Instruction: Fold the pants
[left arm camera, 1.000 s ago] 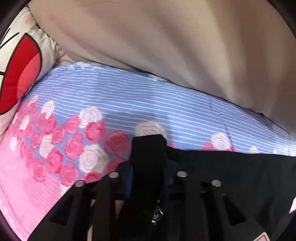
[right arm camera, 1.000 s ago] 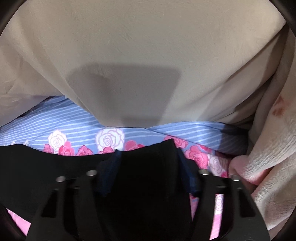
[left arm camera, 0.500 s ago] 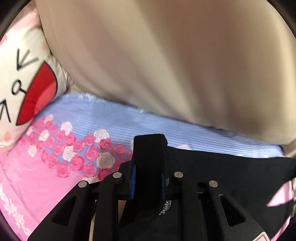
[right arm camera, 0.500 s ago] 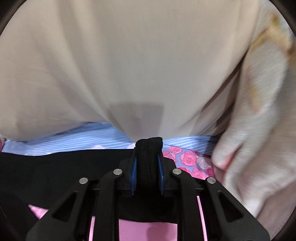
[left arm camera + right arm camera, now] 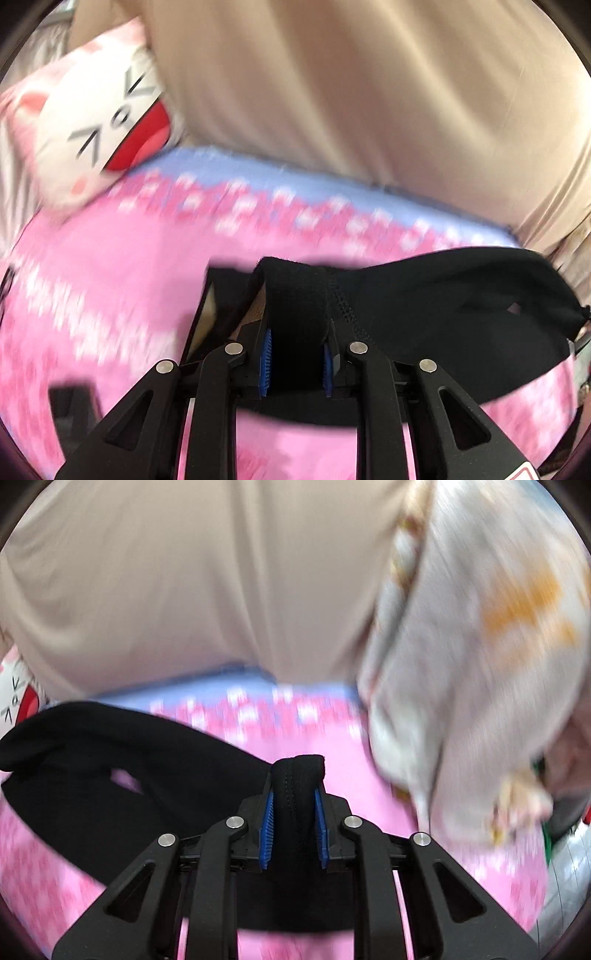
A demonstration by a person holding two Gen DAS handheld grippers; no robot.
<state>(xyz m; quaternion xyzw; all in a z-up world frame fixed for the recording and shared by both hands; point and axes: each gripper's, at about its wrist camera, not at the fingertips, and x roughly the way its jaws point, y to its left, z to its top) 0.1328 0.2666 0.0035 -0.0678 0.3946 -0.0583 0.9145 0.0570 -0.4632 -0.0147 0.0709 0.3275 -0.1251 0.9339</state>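
Note:
The black pants [image 5: 443, 295] hang lifted above the pink floral bedsheet [image 5: 110, 277]. My left gripper [image 5: 297, 354] is shut on a bunched fold of the pants' edge between its blue pads. The cloth stretches to the right from it. My right gripper [image 5: 293, 830] is shut on another bunched fold of the black pants [image 5: 110, 746], which stretch to the left. Both views are blurred by motion.
A large beige quilt [image 5: 351, 92] rises behind the bed and also shows in the right wrist view [image 5: 184, 572]. A white cat-face cushion [image 5: 103, 122] lies at the far left. A pale fleece blanket with orange marks [image 5: 480, 646] is piled at the right.
Both grippers have risen and pulled back with the pants. More pink sheet now shows below, and the quilt and cushion look farther away.

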